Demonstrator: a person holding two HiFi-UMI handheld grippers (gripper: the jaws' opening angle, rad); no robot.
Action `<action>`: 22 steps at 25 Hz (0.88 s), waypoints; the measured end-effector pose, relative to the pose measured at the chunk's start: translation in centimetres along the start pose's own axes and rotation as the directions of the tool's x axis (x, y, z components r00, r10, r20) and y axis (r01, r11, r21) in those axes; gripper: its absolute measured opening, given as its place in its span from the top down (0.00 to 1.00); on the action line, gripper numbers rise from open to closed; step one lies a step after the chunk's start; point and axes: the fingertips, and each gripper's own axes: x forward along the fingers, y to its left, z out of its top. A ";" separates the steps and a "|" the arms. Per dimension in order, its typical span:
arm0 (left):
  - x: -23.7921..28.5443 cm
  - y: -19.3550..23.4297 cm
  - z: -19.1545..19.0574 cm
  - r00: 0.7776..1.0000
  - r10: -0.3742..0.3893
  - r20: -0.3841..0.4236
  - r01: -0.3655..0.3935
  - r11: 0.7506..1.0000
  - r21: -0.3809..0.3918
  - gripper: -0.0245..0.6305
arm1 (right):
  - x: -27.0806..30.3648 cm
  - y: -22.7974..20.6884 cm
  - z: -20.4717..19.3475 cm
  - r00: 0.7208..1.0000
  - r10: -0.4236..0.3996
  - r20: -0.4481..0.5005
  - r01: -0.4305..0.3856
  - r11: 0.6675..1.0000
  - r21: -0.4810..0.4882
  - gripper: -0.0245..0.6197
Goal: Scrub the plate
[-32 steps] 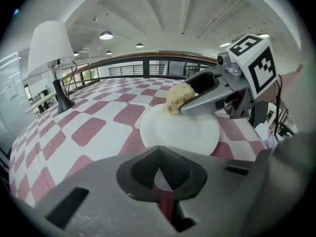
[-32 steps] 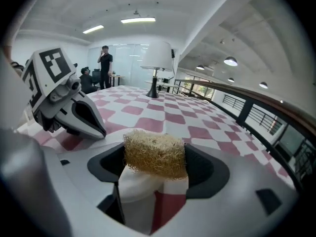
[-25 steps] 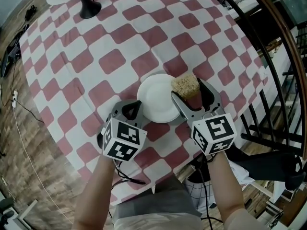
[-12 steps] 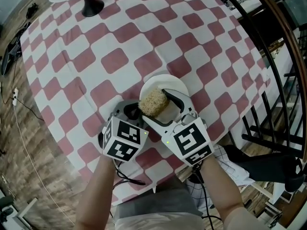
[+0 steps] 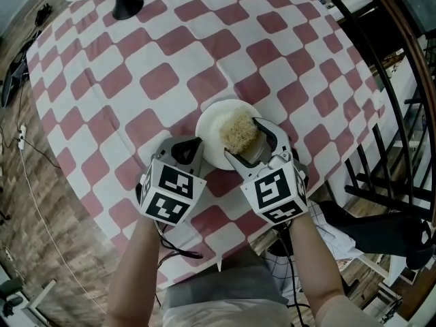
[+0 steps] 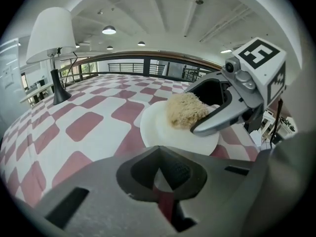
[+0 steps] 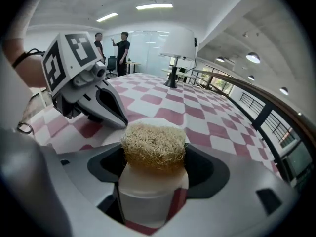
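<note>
A white plate (image 5: pixel 211 138) lies on the red-and-white checked tablecloth (image 5: pixel 163 80), close to the near table edge. My right gripper (image 5: pixel 244 138) is shut on a tan fibrous scrub sponge (image 5: pixel 238 132) with a white body (image 7: pixel 150 191). The sponge presses on the plate's middle-right part. My left gripper (image 5: pixel 189 148) is shut, and its tips rest against the plate's near-left rim. In the left gripper view the plate (image 6: pixel 158 127) lies just past my closed tips (image 6: pixel 158 149), with the sponge (image 6: pixel 185 110) on it.
A lamp with a black base (image 5: pixel 127 5) and a white shade (image 6: pixel 49 38) stands at the far side of the table. A dark curved railing (image 5: pixel 392 67) runs close on the right. The table's edge falls off just below both grippers. Two people (image 7: pixel 121 51) stand far off.
The sponge went from the plate's right rim across to its left side, then back toward the middle-right. The left gripper stayed at the plate's rim.
</note>
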 end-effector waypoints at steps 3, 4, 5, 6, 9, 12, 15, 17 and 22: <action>-0.1 0.0 0.0 1.000 -0.002 0.002 0.002 1.000 0.002 0.94 | -1.2 -2.3 -2.2 0.999 -0.046 -0.020 0.047 0.995 0.091 0.40; -0.1 0.0 0.0 1.000 0.002 0.003 -0.002 1.000 0.004 0.94 | -1.6 -3.0 -2.7 0.998 -0.061 -0.023 0.063 0.991 0.117 0.40; -0.1 0.0 0.0 1.000 0.005 0.003 -0.005 1.000 0.005 0.94 | -2.0 -3.6 -3.0 0.997 -0.073 -0.021 0.075 0.987 0.142 0.40; -0.1 0.0 0.0 1.000 0.007 0.004 -0.007 1.000 0.007 0.94 | -2.4 -4.1 -3.0 0.997 -0.081 -0.007 0.081 0.982 0.170 0.40; -0.1 0.0 0.2 1.000 0.002 0.005 -0.002 1.000 0.014 0.94 | -4.2 -4.3 -0.8 0.992 -0.086 0.093 0.063 0.972 0.225 0.40; -0.2 0.1 0.3 1.000 -0.006 0.004 0.006 1.000 0.016 0.94 | -5.9 -2.1 3.1 0.975 -0.038 0.218 -0.002 0.983 0.182 0.40; -0.2 0.2 0.2 1.000 0.000 0.005 0.000 1.000 0.014 0.94 | -5.2 1.6 4.2 0.977 0.057 0.204 -0.077 0.993 0.091 0.40; -0.2 0.1 0.2 1.000 0.002 0.006 -0.002 1.000 0.015 0.94 | -4.1 3.4 3.5 0.987 0.078 0.141 -0.085 0.996 0.040 0.40; -0.2 0.0 0.3 1.000 0.003 0.009 -0.003 1.000 0.030 0.94 | -1.2 6.0 0.3 0.998 0.054 -0.017 -0.054 0.998 -0.029 0.40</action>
